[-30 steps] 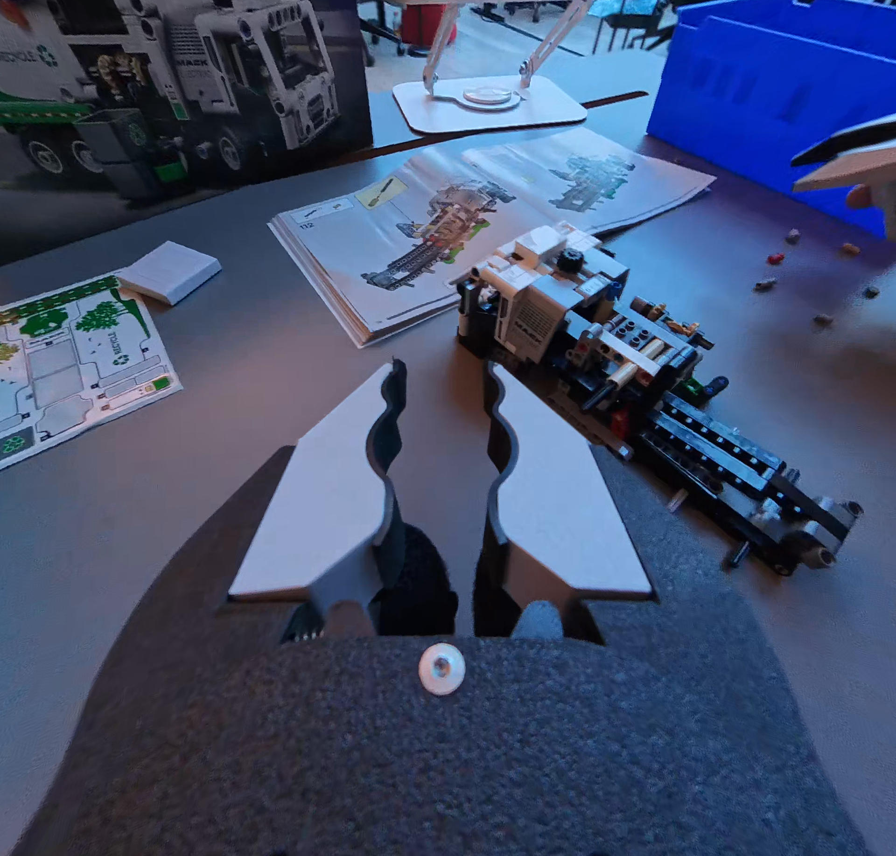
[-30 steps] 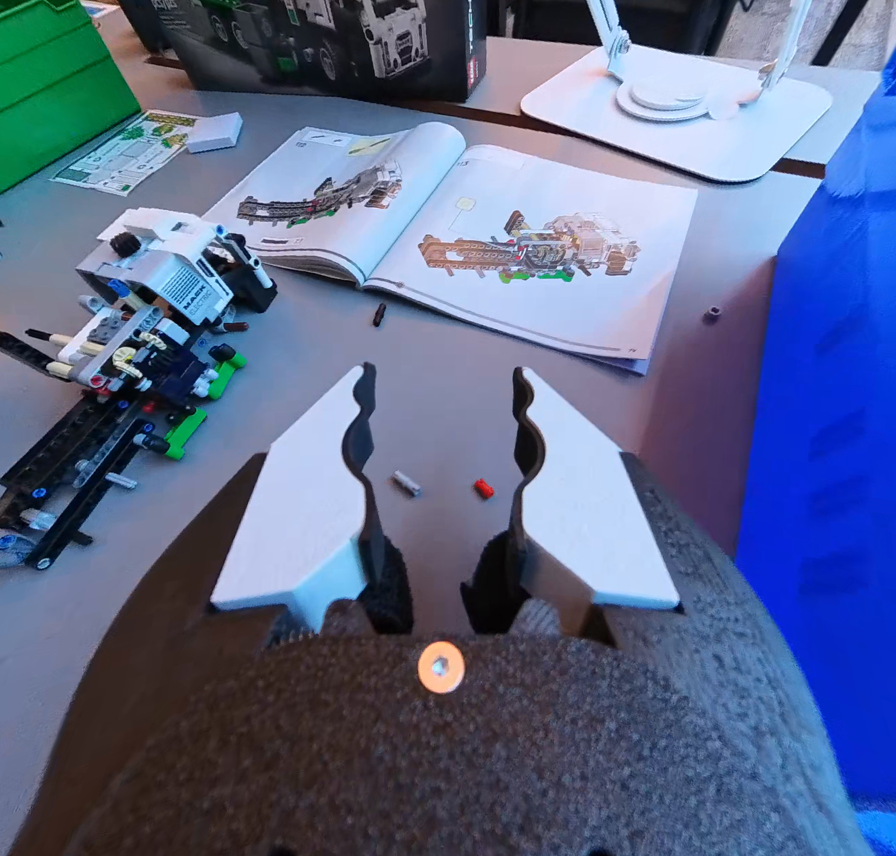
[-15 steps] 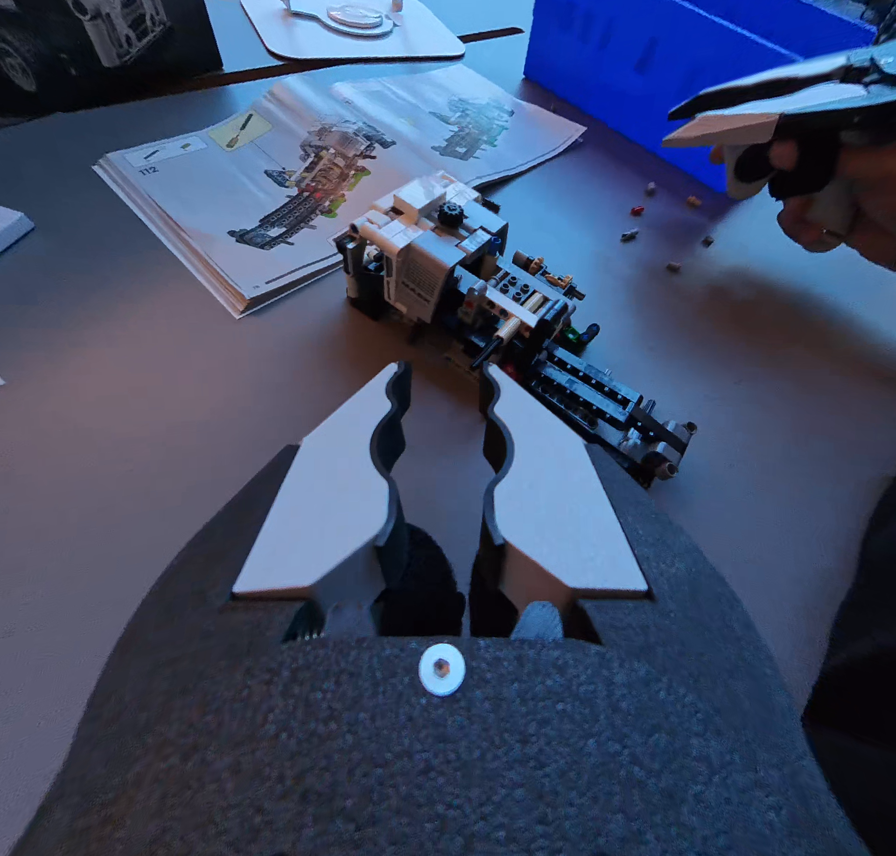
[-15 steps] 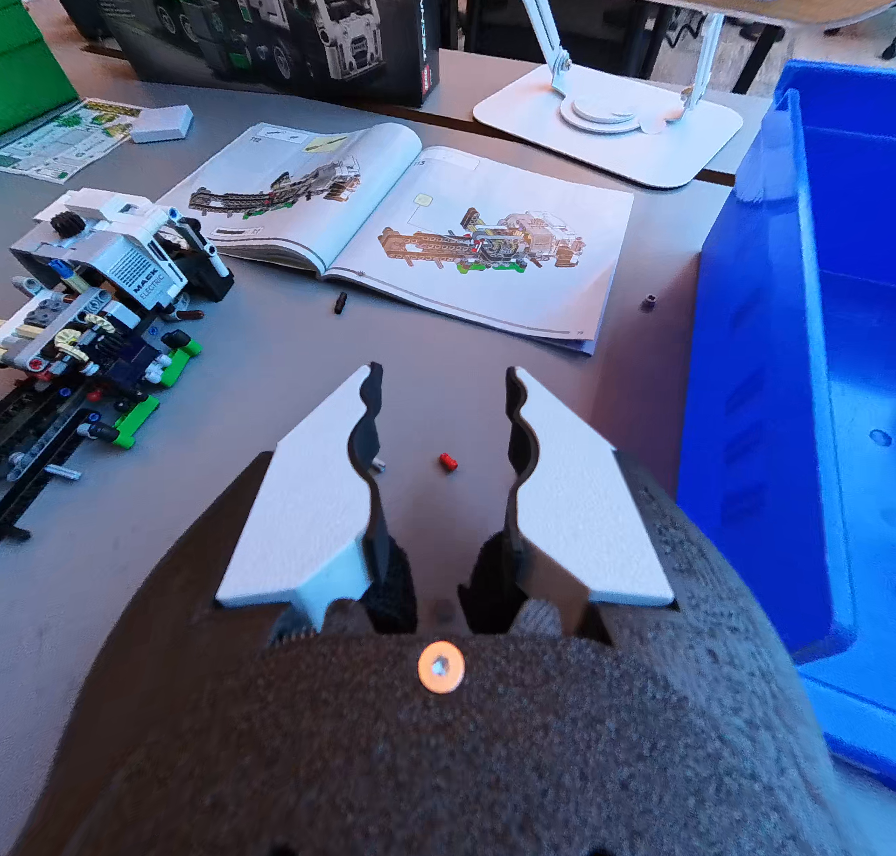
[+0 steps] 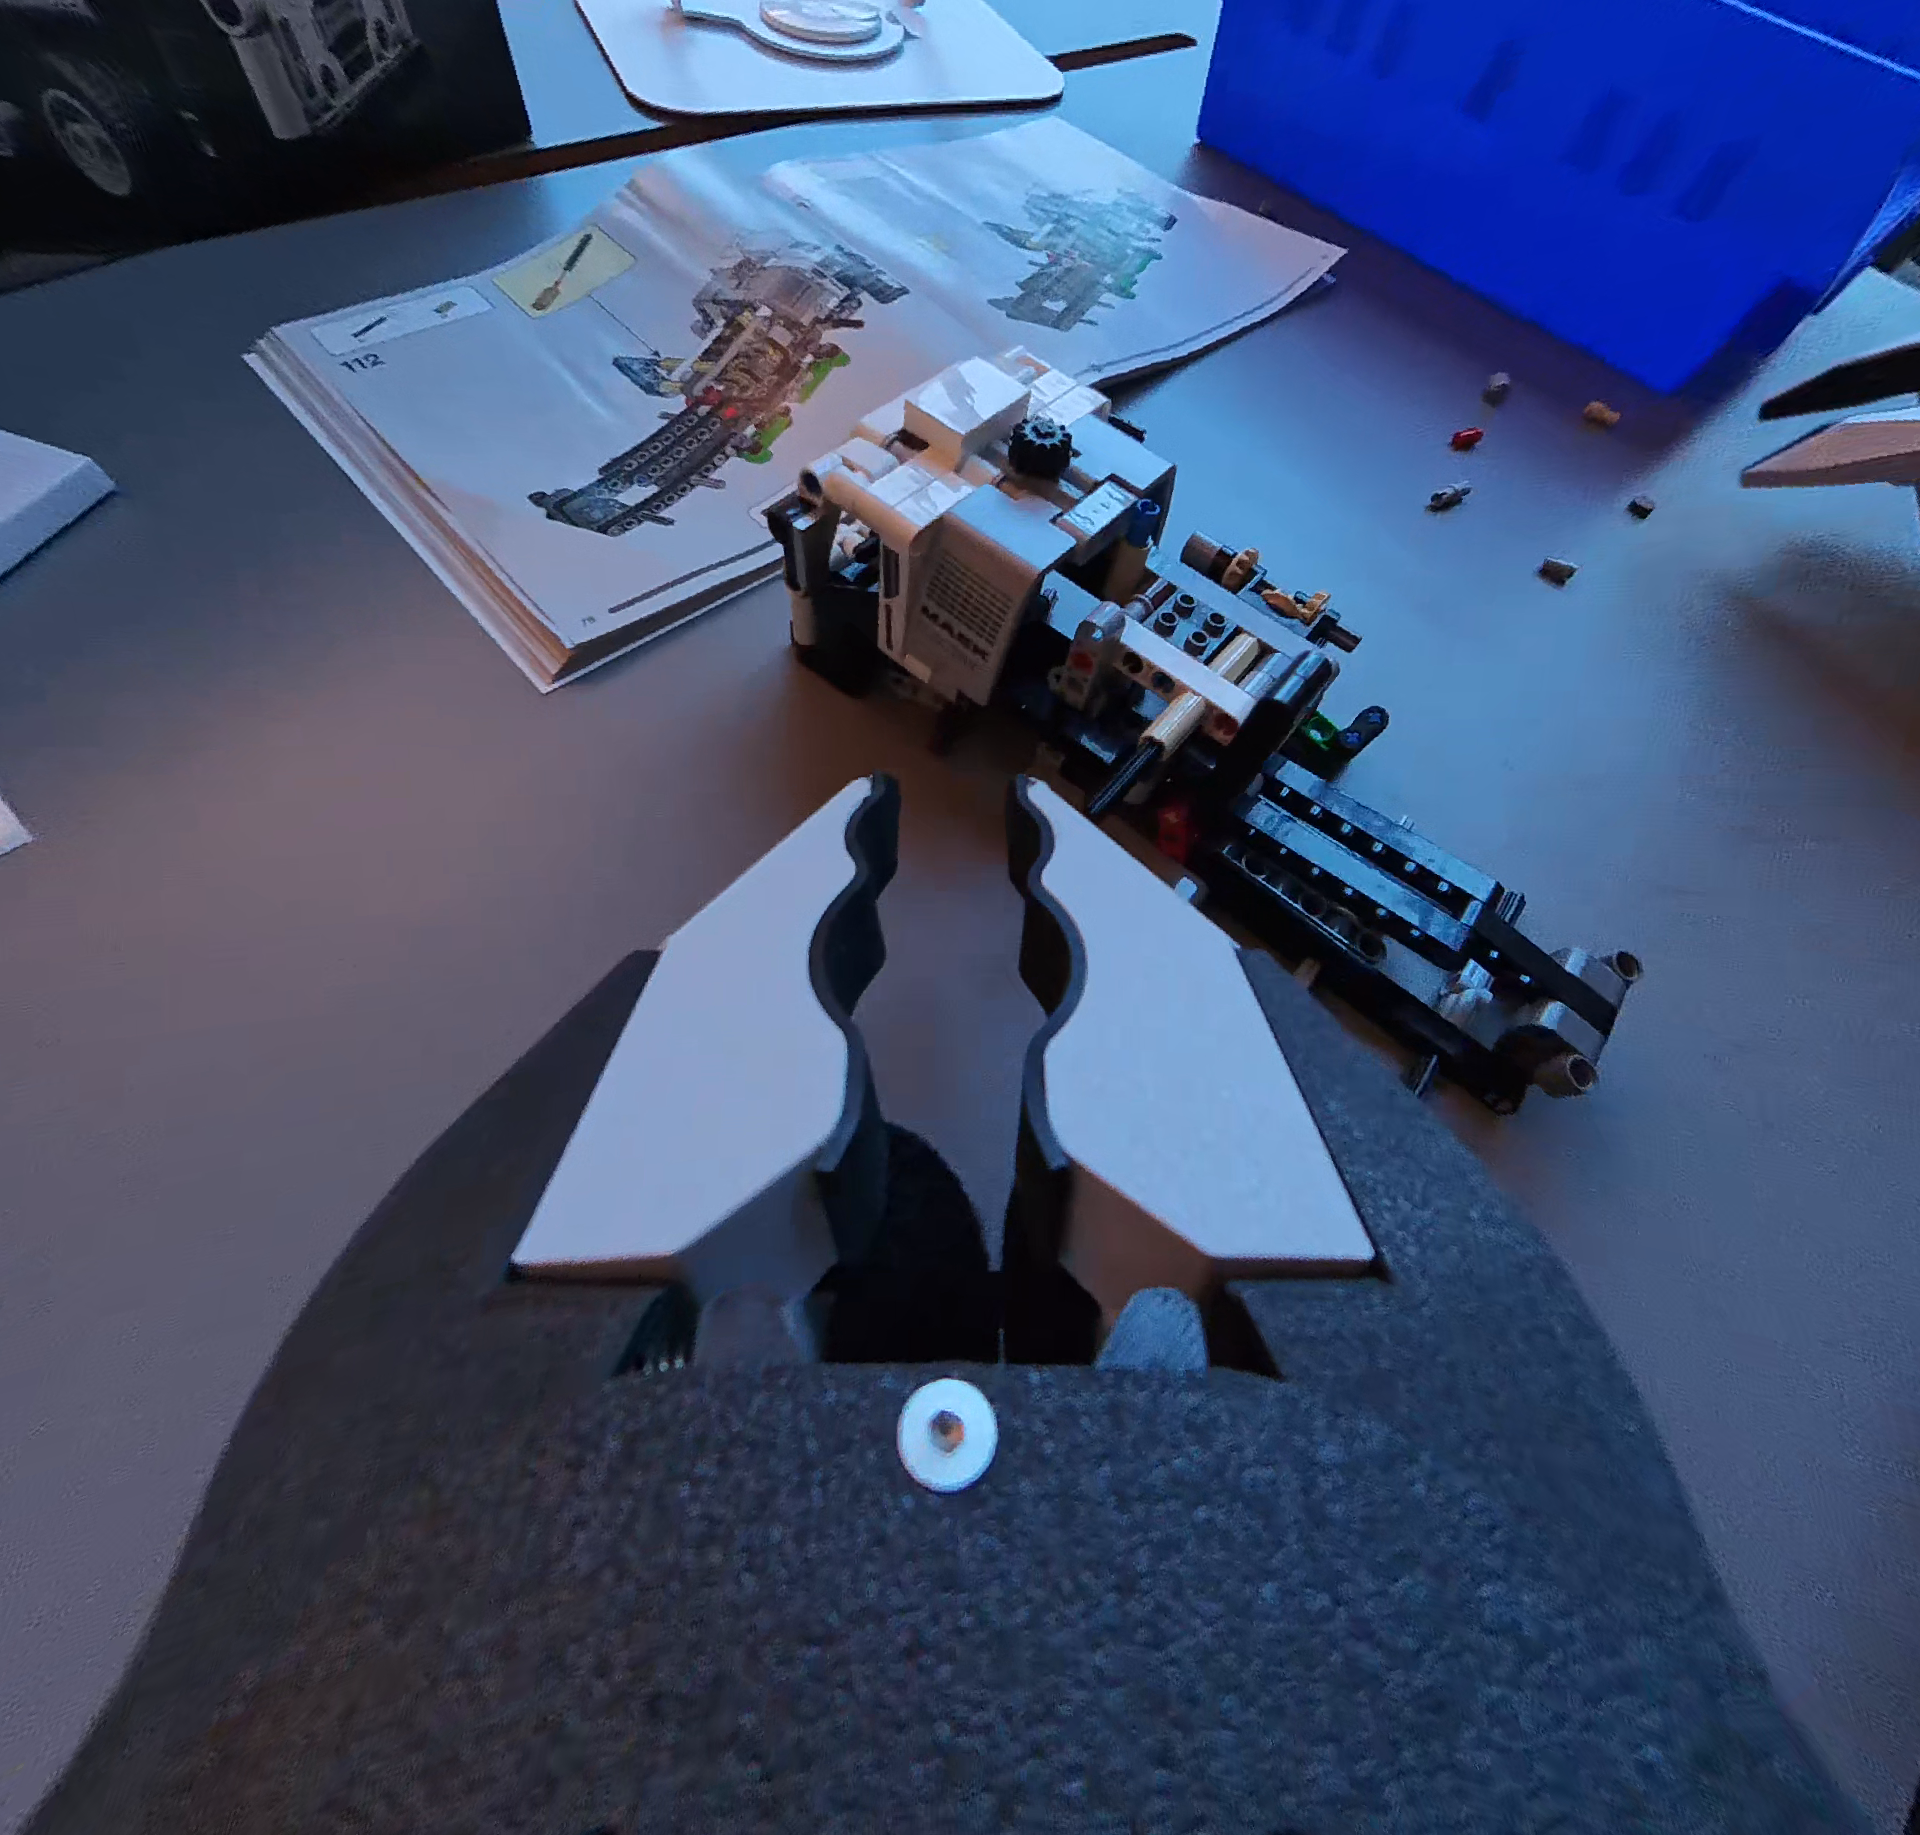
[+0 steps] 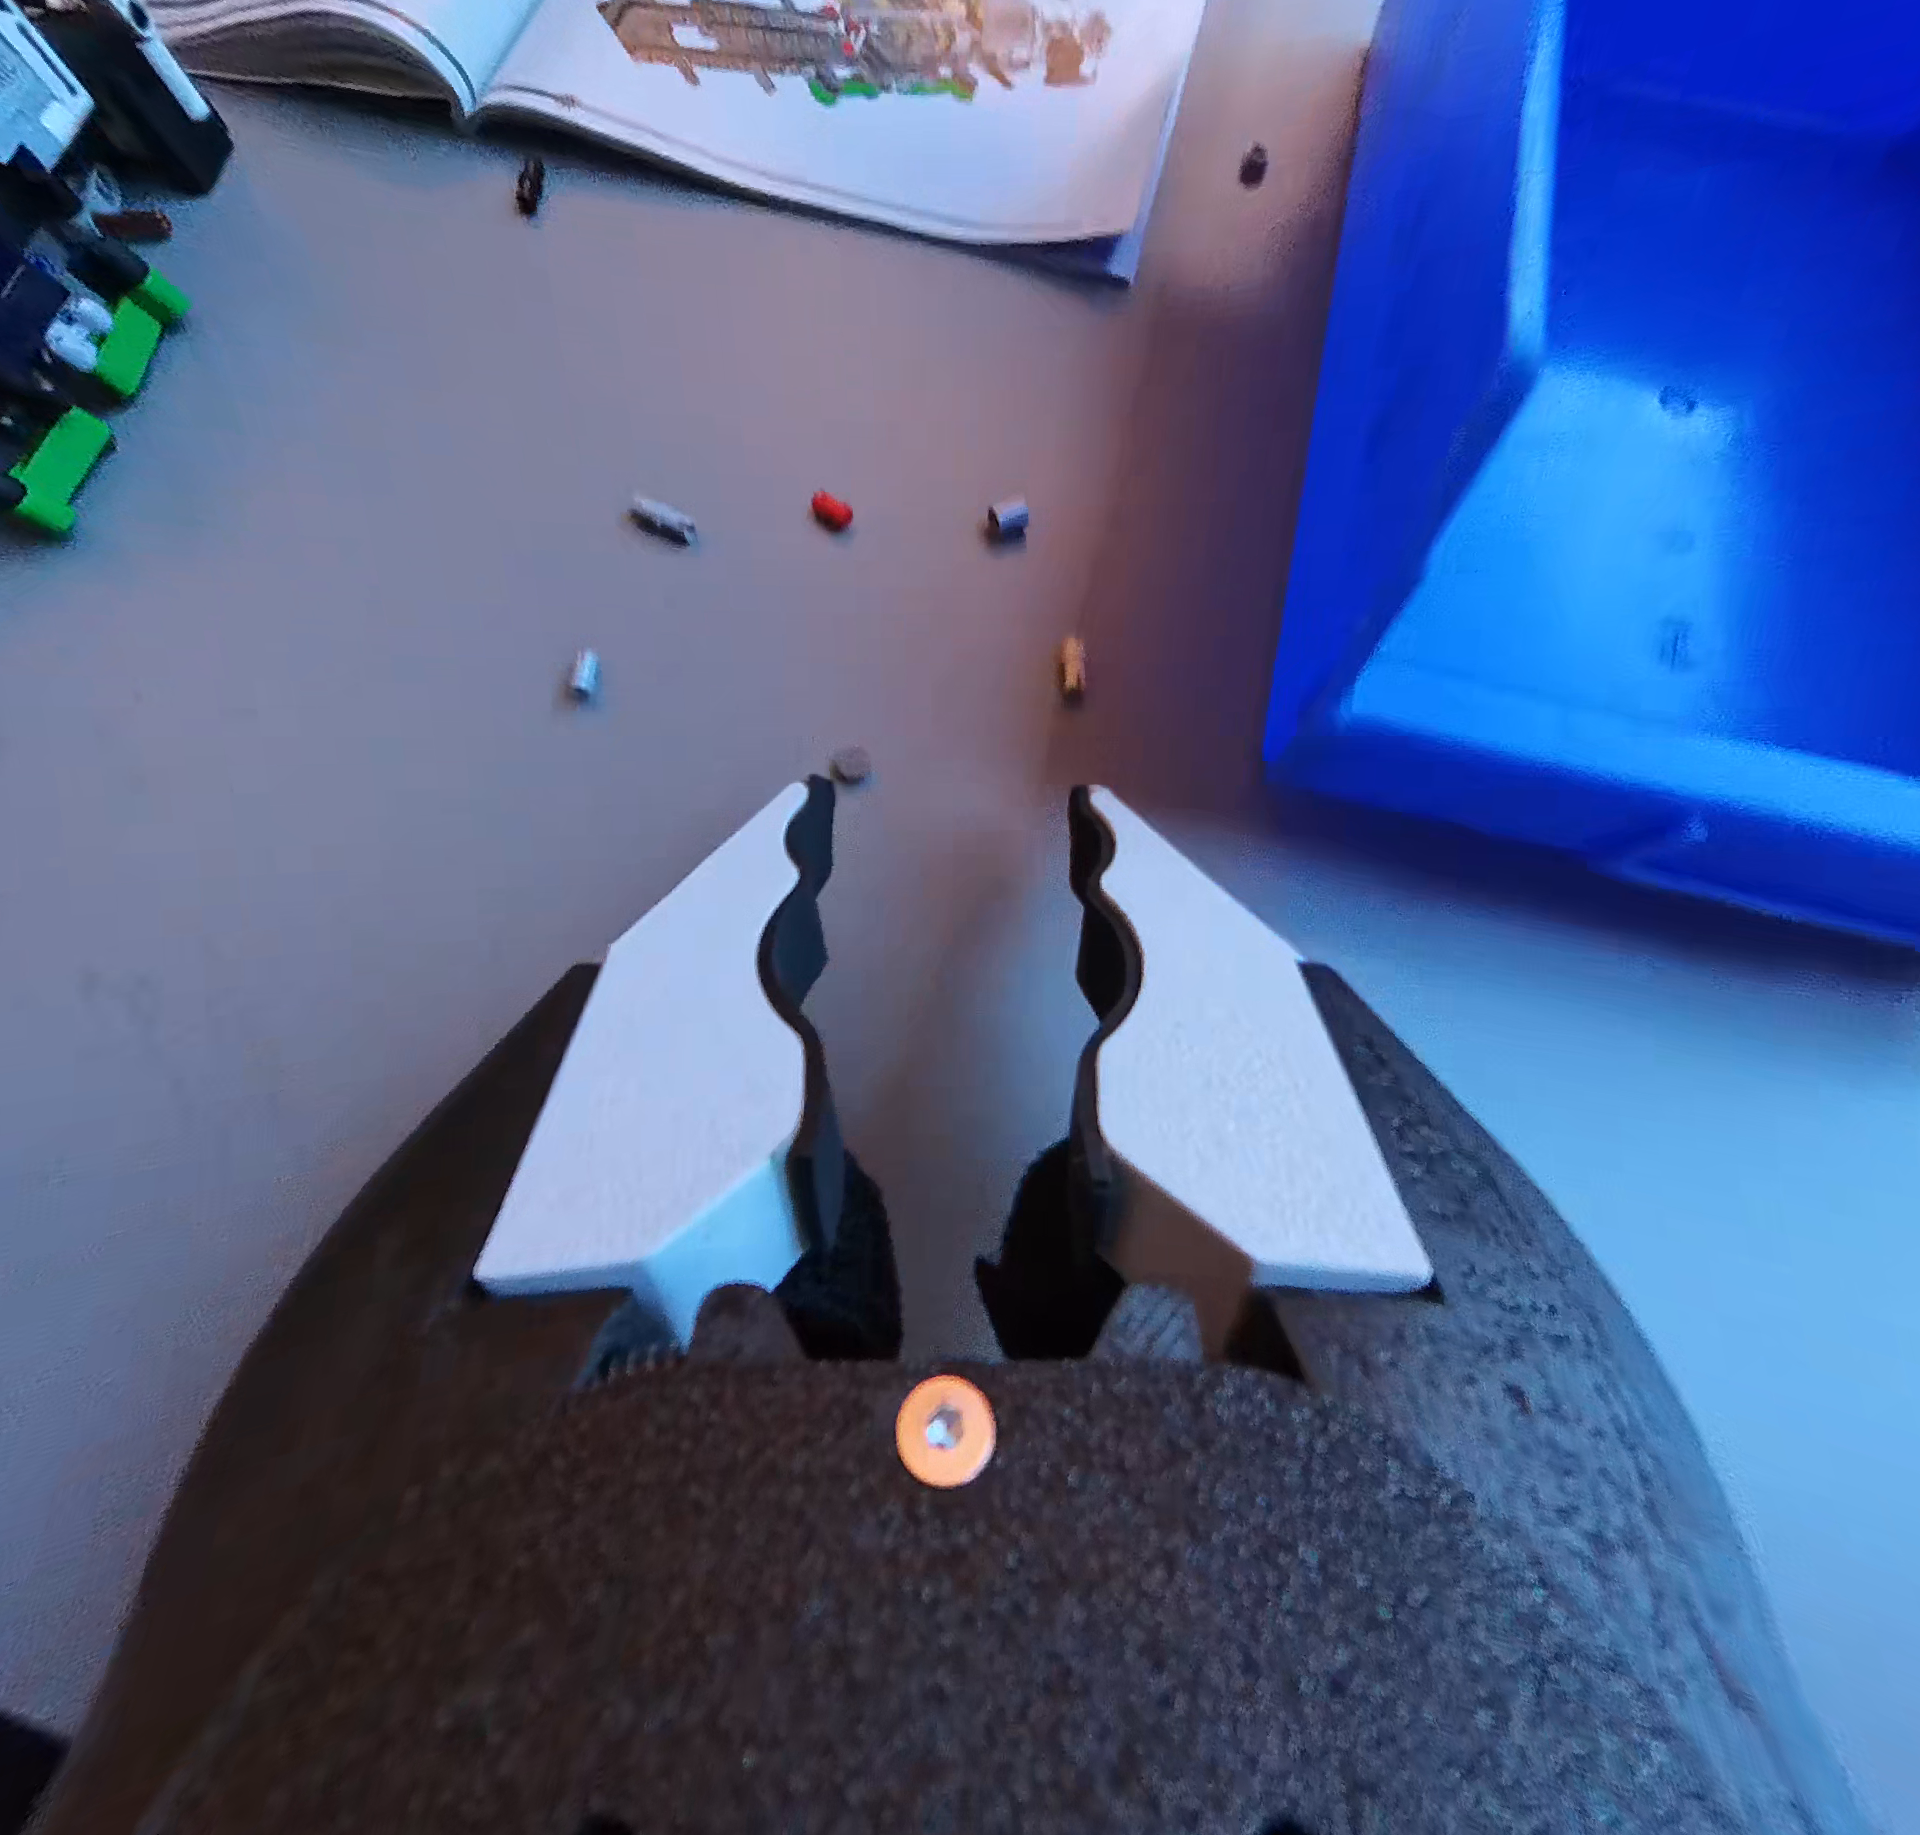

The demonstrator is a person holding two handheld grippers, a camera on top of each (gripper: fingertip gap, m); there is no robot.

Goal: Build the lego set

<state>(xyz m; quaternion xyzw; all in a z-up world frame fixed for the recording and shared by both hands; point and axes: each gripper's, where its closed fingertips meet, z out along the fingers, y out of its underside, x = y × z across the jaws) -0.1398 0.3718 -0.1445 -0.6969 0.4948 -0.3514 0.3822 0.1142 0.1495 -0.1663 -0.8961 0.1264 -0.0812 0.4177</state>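
The left claw (image 5: pixel 951 798) hangs released over the grey table (image 5: pixel 312 902), its two pale fingers apart with nothing between them; the half-built toy truck (image 5: pixel 1122 663) lies at its 1 o'clock, just beyond the fingertips, cab toward the open instruction booklet (image 5: pixel 644 383) at 11 o'clock; the cab bears a printed badge and the booklet a page number, neither repeated here; the set's box (image 5: pixel 239 50), printed with a white truck, stands at 10 o'clock; a white stand base (image 5: pixel 821 50) sits at 12 o'clock. The right claw (image 6: pixel 951 798) is likewise released and empty, fingers spread wider; loose small pieces are scattered ahead of it, a red piece (image 6: pixel 831 509) at 12 o'clock, a tan piece (image 6: pixel 1071 665) at 1 o'clock, a brown round piece (image 6: pixel 851 765) just off its left fingertip. The blue bin (image 6: pixel 1662 435) sits at 2 o'clock; only the right wrist view looks inside, and what shows of its floor is bare.
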